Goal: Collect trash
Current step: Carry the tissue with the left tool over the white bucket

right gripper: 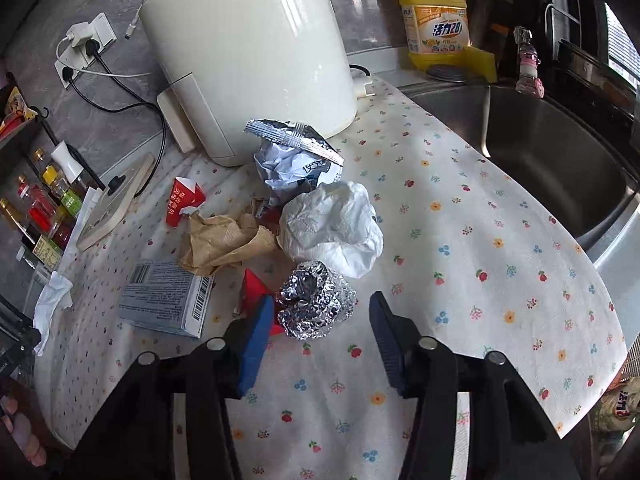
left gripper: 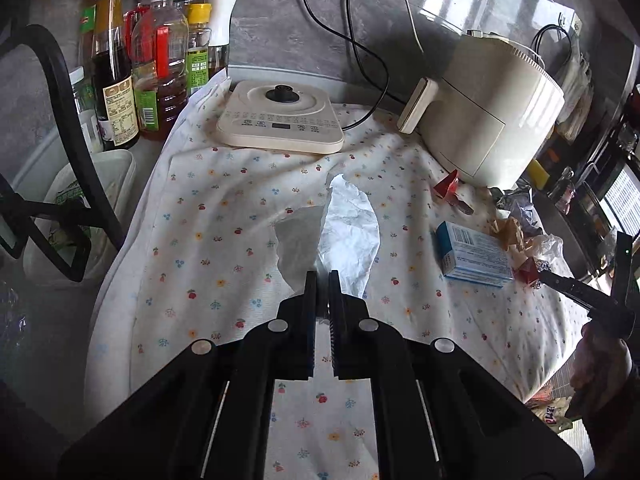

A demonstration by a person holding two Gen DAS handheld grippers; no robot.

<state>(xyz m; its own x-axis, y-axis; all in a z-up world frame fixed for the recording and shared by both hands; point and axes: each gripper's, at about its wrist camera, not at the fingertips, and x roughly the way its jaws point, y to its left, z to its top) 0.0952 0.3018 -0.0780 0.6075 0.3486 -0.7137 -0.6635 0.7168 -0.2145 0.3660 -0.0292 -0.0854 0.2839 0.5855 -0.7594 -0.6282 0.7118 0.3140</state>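
Note:
My left gripper [left gripper: 322, 280] is shut on a crumpled white tissue [left gripper: 350, 232] and holds it above the floral cloth [left gripper: 208, 240]. My right gripper [right gripper: 320, 308] is open, its fingertips on either side of a crumpled foil ball [right gripper: 316, 304] that lies on the cloth. Around the ball lie a red paper scrap [right gripper: 256, 288], a white plastic bag [right gripper: 332, 228], brown paper [right gripper: 224, 244], a blue-grey box [right gripper: 168, 300], a silver snack wrapper [right gripper: 292, 156] and a red carton piece [right gripper: 182, 202]. The box [left gripper: 472, 254] also shows in the left wrist view.
A cream air fryer [right gripper: 248, 56] stands behind the trash pile. A flat cooker base [left gripper: 282, 118] and several oil and sauce bottles [left gripper: 152, 68] are at the left back. A steel sink [right gripper: 552, 160] lies to the right, with a yellow detergent bottle [right gripper: 436, 20] behind it.

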